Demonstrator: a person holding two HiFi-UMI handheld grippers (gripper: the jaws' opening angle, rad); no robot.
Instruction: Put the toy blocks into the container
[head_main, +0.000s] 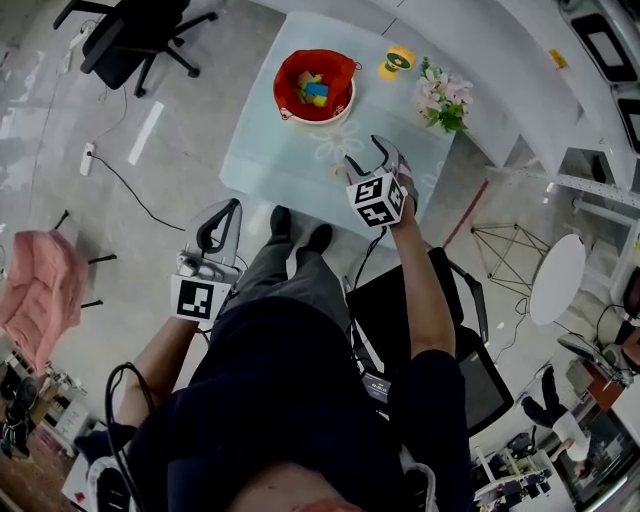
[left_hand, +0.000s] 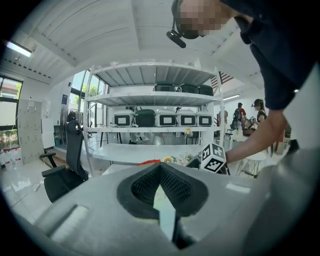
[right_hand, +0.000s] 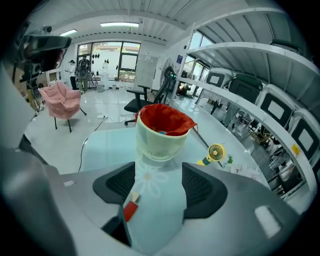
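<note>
- Head view: the container (head_main: 288, 103) stands far back on the glass bench (head_main: 270, 150) with blue and yellow blocks (head_main: 314, 90) inside. The right tongs (head_main: 368, 155) are nearer it, over the near edge. The left tongs (head_main: 228, 205) hang off the bench.
- Left gripper view: the left tongs (left_hand: 160, 167) are closed tip to tip and empty.
- Right gripper view: the right tongs (right_hand: 159, 167) are spread wide and grip nothing. A red block (right_hand: 131, 210) lies on the bench close under the pad at the view's left, and the container (right_hand: 157, 142) is straight ahead.

The left claw (head_main: 232, 206) hangs at nine o'clock with its jaws together and empty, on a bent left forearm (head_main: 160, 352). The right claw (head_main: 368, 152) reaches to one o'clock on an outstretched right forearm (head_main: 420, 285), pitched downward, jaws apart.
</note>
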